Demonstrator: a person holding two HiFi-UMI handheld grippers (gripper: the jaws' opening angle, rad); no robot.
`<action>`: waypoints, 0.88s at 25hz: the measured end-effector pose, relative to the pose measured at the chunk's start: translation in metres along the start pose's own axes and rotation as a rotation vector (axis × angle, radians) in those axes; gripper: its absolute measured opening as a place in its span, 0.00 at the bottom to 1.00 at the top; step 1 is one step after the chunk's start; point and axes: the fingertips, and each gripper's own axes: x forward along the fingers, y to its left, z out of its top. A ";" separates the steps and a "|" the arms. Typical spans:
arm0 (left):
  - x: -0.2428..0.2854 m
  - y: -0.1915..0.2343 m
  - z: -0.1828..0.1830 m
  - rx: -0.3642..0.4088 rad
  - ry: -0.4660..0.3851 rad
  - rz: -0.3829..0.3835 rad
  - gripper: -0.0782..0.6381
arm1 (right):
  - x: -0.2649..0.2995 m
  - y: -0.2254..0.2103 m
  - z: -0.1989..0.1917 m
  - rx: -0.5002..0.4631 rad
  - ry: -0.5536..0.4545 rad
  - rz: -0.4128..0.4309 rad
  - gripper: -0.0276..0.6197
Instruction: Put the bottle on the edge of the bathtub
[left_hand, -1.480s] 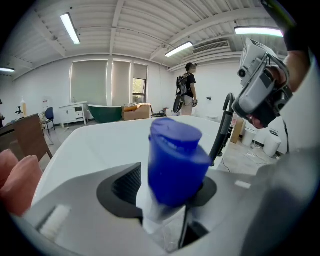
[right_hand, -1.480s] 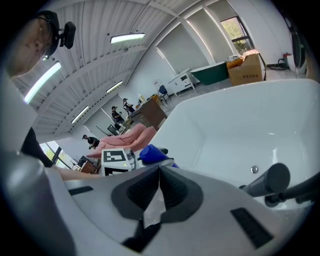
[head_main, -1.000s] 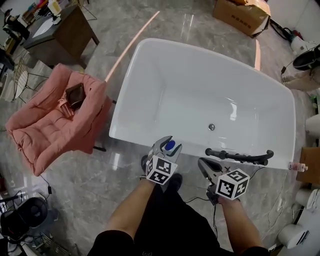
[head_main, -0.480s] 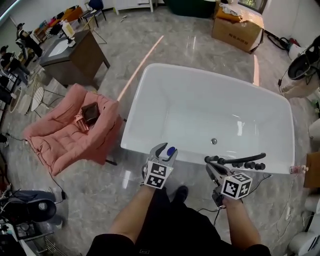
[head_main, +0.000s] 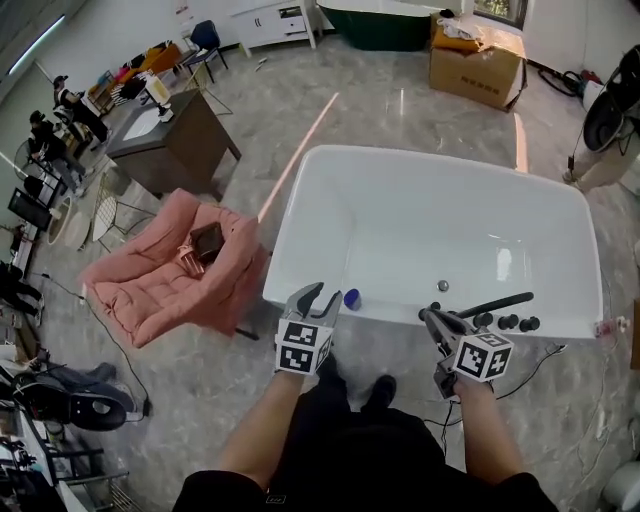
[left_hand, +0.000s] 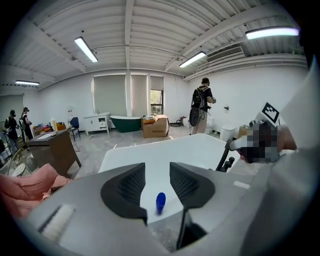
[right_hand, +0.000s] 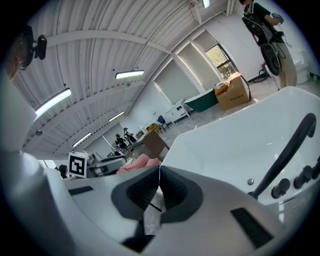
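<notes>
Looking down in the head view, a small blue bottle (head_main: 351, 298) stands upright on the near edge of the white bathtub (head_main: 385, 312), toward its left end. The left gripper (head_main: 315, 300) sits just near and left of it, apart from it, jaws spread and pointing toward the far side. The right gripper (head_main: 437, 322) is farther right along the same edge, so the left one is clearly the nearer to the bottle.

In the left gripper view, the bottle (left_hand: 160, 202) appears straight ahead and low, on the tub's rim (left_hand: 165, 150), its long axis vertical. The left gripper's (left_hand: 157, 170) jaws stand wide apart and are closing, with nothing between the pads; the bottle stands beyond the tips, untouched. Judging from this, the bottle is already placed and released.

In the right gripper view, the right gripper's (right_hand: 159, 172) jaws are pressed together, holding nothing. The tub's basin (right_hand: 240, 145) fills the right side, and the bottle is not visible here.
</notes>
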 end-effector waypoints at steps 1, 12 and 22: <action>-0.005 0.002 0.002 -0.006 -0.004 0.004 0.32 | -0.002 0.001 0.000 0.001 -0.007 -0.001 0.06; -0.033 0.033 0.009 -0.009 -0.005 -0.042 0.25 | -0.022 -0.013 -0.031 0.083 -0.012 -0.150 0.06; -0.070 0.086 0.044 0.038 -0.046 -0.115 0.16 | 0.060 0.079 0.033 -0.124 -0.054 -0.141 0.06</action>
